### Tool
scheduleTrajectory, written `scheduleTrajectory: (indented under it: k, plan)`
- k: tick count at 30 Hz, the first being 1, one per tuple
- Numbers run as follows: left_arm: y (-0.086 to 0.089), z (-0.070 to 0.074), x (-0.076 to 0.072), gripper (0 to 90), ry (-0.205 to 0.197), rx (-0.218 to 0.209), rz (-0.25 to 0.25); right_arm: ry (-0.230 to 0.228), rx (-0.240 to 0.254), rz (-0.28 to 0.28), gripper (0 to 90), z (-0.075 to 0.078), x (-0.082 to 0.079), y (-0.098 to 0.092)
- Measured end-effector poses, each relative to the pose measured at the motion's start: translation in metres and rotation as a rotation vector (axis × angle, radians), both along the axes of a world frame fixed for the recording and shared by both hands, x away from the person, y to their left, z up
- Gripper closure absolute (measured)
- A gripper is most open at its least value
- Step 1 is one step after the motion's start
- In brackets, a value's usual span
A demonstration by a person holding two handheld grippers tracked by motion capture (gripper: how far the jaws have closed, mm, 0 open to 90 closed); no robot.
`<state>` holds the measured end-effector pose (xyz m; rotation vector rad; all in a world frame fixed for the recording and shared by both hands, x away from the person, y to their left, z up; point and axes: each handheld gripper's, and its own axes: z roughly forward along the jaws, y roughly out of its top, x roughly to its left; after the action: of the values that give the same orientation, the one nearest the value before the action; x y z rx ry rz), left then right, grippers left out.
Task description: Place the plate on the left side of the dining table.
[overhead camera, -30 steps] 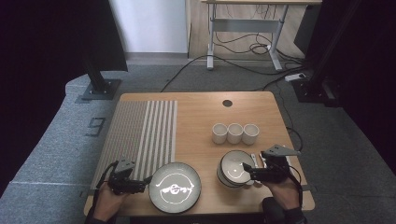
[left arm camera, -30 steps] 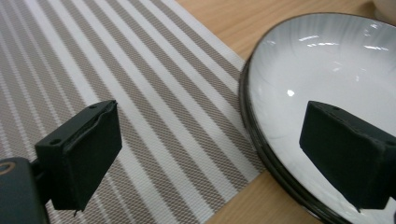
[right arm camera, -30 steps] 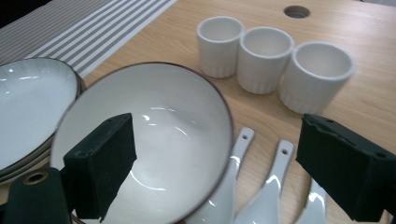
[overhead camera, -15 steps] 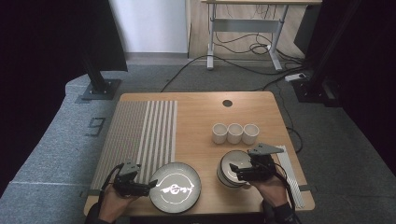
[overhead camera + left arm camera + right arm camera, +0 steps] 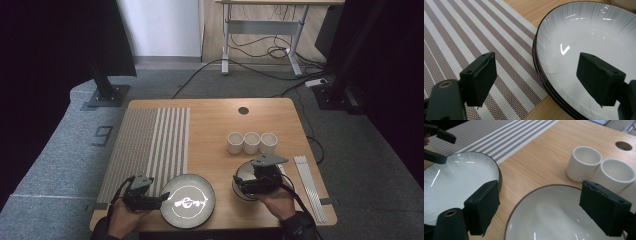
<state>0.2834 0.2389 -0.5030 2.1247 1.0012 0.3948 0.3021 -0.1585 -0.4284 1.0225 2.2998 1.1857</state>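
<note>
Left hand-held gripper (image 5: 536, 80), jaws apart and just closing, straddles the plate (image 5: 584, 45) rim; right hand-held gripper (image 5: 549, 207), likewise closing, hovers over the bowl (image 5: 549, 215), gripping nothing.

My left gripper (image 5: 162, 196) is straddling the plate (image 5: 187, 200) rim; mat (image 5: 145, 145) lying leftward, bowl (image 5: 245, 182) under my right gripper (image 5: 239, 182) (cups (image 5: 251, 142) sitting beyond).

1. Far half of the table (image 5: 210, 112) is wide open bare wood, with just a small round hole (image 5: 243, 110) near the back edge.
2. Three white cups (image 5: 251, 142) stand touching in a row, just beyond the bowl (image 5: 244, 175), so it's tight there.
3. A strip of bare wood between plate (image 5: 187, 200) and bowl is passable.
4. The striped mat (image 5: 150, 145) lies flat, so no obstacle.
5. White sticks (image 5: 309, 185) line the right edge.
</note>
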Motion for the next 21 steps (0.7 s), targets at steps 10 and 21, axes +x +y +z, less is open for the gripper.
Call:
scheduleTrajectory:
  k: [10,21]
  plan:
    - [-0.001,-0.004,-0.001,21.6,0.012,-0.007,-0.007,0.019,-0.014,0.057,23.4,-0.006,0.0,0.025]
    - [-0.001,-0.008,-0.002,26.9,0.034,-0.032,-0.005,0.031,-0.037,0.094,29.8,-0.013,0.0,0.043]
